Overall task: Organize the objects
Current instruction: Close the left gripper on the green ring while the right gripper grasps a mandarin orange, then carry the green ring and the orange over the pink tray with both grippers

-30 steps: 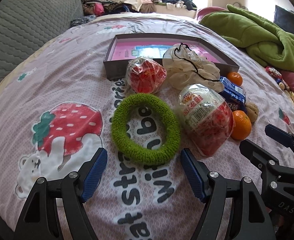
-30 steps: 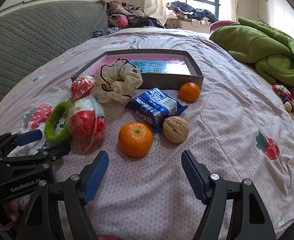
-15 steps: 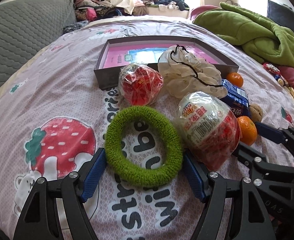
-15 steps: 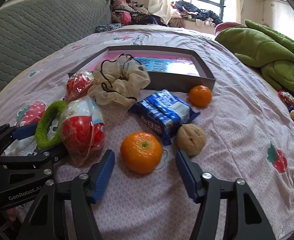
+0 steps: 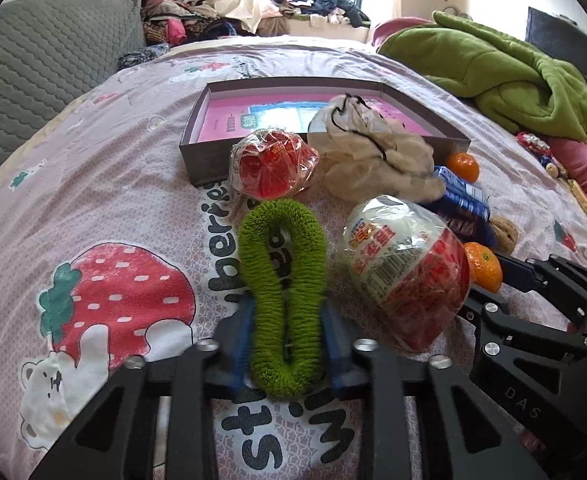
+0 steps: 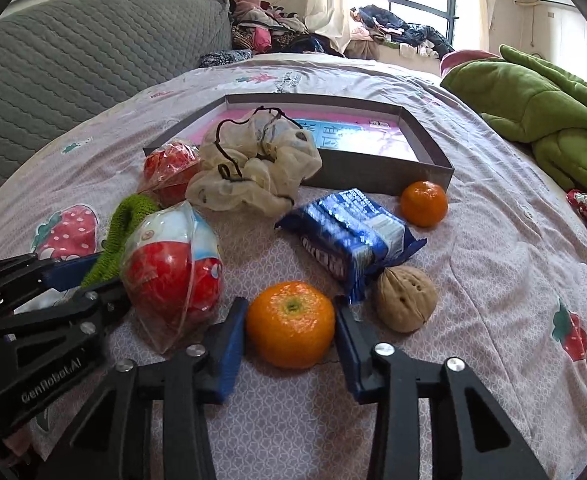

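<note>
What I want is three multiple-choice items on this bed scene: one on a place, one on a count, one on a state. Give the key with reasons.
1. The walnut lies:
A. beside the blue packet
B. inside the box
C. on the floor

2. Oranges on the bedspread:
A. one
B. two
C. five

3. The green ring is:
A. squeezed narrow
B. round, untouched
C. cut apart

Key:
1 A, it touches the packet's corner.
2 B, one near, one by the box.
3 A, the left gripper fingers, closing, press its sides.

Ring (image 5: 283,292) before wrapped ball (image 5: 273,164); box (image 5: 205,156) behind; walnut (image 6: 405,300) right of orange (image 6: 291,324).
</note>
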Demonstrator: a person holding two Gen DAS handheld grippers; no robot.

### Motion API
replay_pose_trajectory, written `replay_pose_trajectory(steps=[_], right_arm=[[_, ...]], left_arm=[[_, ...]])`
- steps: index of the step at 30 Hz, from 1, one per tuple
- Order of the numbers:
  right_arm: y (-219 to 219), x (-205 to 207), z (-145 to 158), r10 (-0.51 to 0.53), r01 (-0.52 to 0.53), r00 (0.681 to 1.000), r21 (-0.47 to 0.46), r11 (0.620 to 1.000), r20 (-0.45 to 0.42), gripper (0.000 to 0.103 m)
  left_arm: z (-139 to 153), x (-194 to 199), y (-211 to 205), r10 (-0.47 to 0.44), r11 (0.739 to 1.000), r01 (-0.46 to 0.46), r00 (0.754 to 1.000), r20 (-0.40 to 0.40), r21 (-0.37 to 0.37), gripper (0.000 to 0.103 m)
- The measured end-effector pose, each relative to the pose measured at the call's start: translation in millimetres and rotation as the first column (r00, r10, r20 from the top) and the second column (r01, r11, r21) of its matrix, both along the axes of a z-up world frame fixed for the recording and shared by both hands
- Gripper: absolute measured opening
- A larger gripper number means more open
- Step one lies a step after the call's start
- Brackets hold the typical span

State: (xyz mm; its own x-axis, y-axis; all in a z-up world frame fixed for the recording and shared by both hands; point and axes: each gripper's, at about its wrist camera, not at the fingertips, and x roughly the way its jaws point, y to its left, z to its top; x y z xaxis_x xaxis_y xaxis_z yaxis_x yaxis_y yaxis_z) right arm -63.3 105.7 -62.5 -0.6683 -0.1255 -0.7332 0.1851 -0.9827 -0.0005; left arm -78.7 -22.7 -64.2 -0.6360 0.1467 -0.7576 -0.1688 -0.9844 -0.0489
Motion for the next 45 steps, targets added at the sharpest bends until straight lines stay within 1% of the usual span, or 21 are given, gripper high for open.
replay_pose_trajectory(steps=[3,8,18,27,45], right_arm=[[4,3,0,0.006,-0.006,1.000,-0.024,1.000,0.001,0.041],[13,9,2,0.011,-0.011,1.000,-0.071,0.997,0.005,0.041],[17,16,8,0.012,-0.013,1.000,-0.093,0.996,-0.002,0.041],[23,28,26,0.013,-0.018,0.999,-0.126,0.992,-0.047,0.041],[29,46,53,0.029,-0.046,0.993,-0.144,0.988,-0.117,0.041]], left_arm=[[1,3,-2,-0.002,1.000,0.002,1.000,0.001,0.003,0.022],[1,12,-3,0.002,1.000,-0.002,1.000,-0.003,0.013,0.022],[9,26,-3,0.013,0.999,-0.013,1.000,-0.013,0.031,0.022],[21,40,3,0.018,0.999,-0.017,0.999,-0.043,0.031,0.022],[49,64,11,0.029,0.999,-0.025,0.993,-0.112,0.039,0.022]])
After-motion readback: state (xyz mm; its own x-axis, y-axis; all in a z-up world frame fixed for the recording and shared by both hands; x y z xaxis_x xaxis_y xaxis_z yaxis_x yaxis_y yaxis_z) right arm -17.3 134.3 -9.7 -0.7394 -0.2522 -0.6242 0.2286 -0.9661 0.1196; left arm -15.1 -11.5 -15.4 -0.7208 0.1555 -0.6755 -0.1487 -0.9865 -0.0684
